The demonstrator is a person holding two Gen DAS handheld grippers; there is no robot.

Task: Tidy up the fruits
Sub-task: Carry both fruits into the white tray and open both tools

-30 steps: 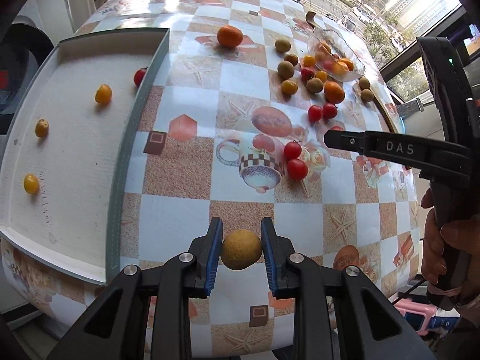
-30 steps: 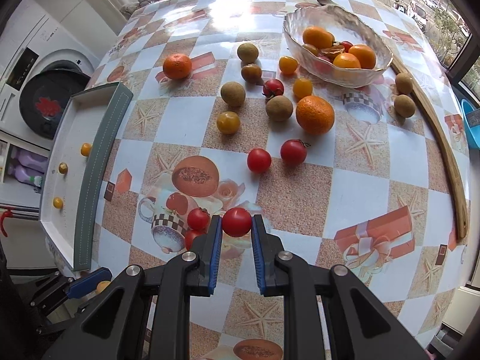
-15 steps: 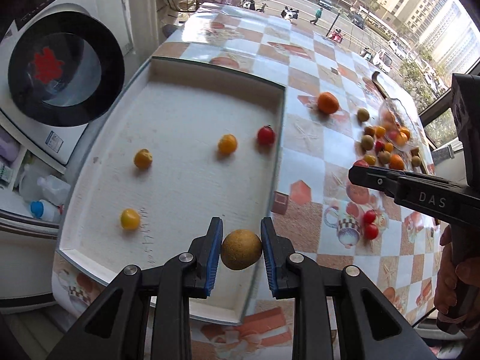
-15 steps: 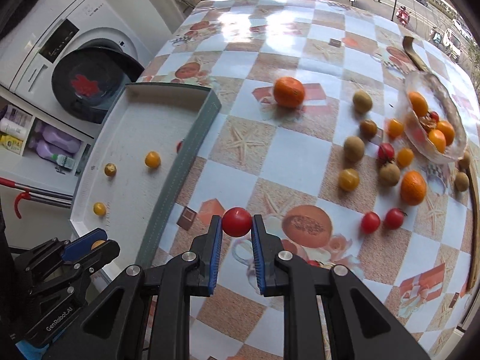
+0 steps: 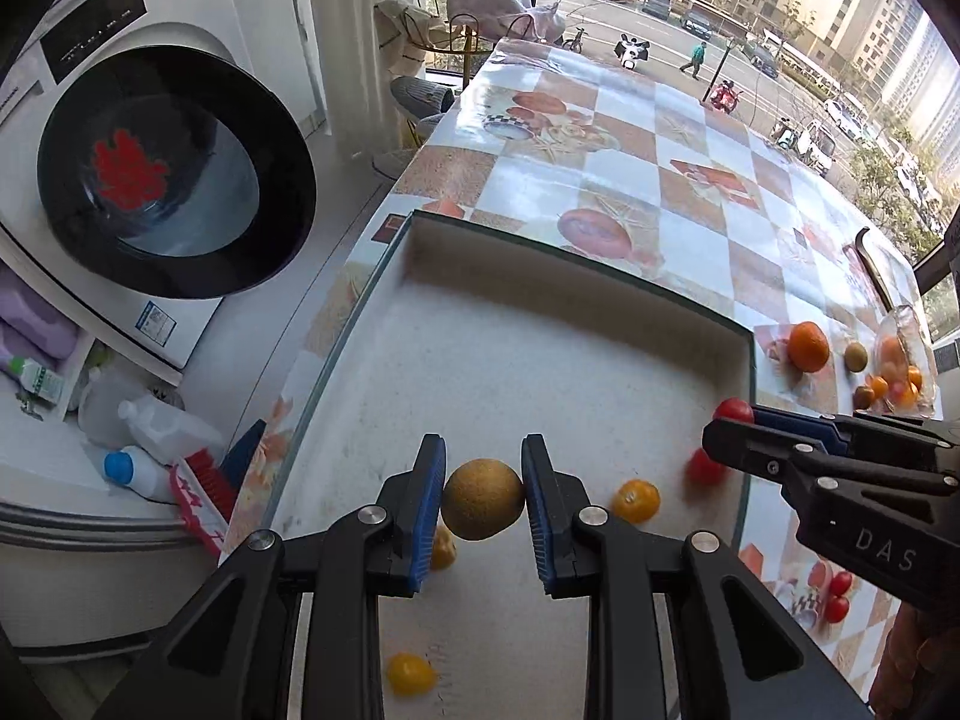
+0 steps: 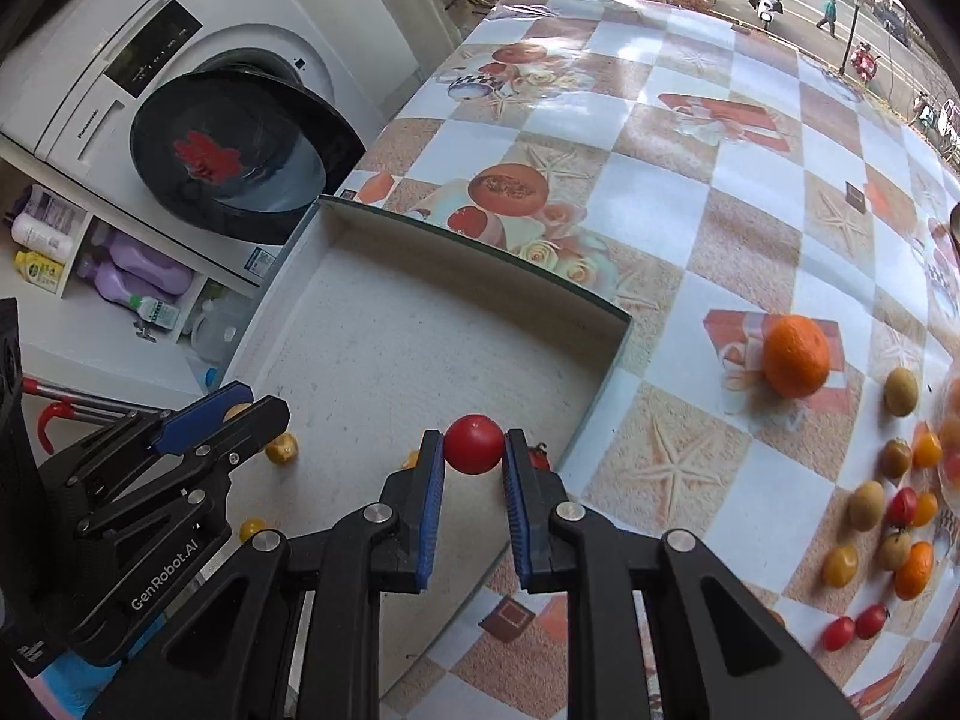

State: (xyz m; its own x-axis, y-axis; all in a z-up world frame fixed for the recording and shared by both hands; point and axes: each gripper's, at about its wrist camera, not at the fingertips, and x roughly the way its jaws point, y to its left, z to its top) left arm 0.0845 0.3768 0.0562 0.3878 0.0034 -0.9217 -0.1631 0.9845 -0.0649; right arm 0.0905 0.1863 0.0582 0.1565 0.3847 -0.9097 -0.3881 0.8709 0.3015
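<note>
My left gripper (image 5: 483, 498) is shut on a tan kiwi-like fruit (image 5: 483, 499) and holds it above the white tray (image 5: 540, 360). My right gripper (image 6: 474, 462) is shut on a red cherry tomato (image 6: 473, 443), held over the tray's right part near its rim (image 6: 594, 396); it also shows in the left wrist view (image 5: 733, 410). In the tray lie small yellow and orange fruits (image 5: 636, 501) and a red tomato (image 5: 703, 467). Several loose fruits lie on the table at the right (image 6: 867, 504), including an orange (image 6: 797, 355).
A washing machine with its door open (image 5: 174, 174) stands left of the table. Bottles (image 5: 144, 438) sit on a low shelf below it. A glass bowl of fruit (image 5: 900, 360) stands at the table's far right. The tray rim (image 5: 747, 420) rises above the tablecloth.
Both grippers have moved left from over the table to over the tray, each still holding its fruit. The view now faces the tray's far end.
</note>
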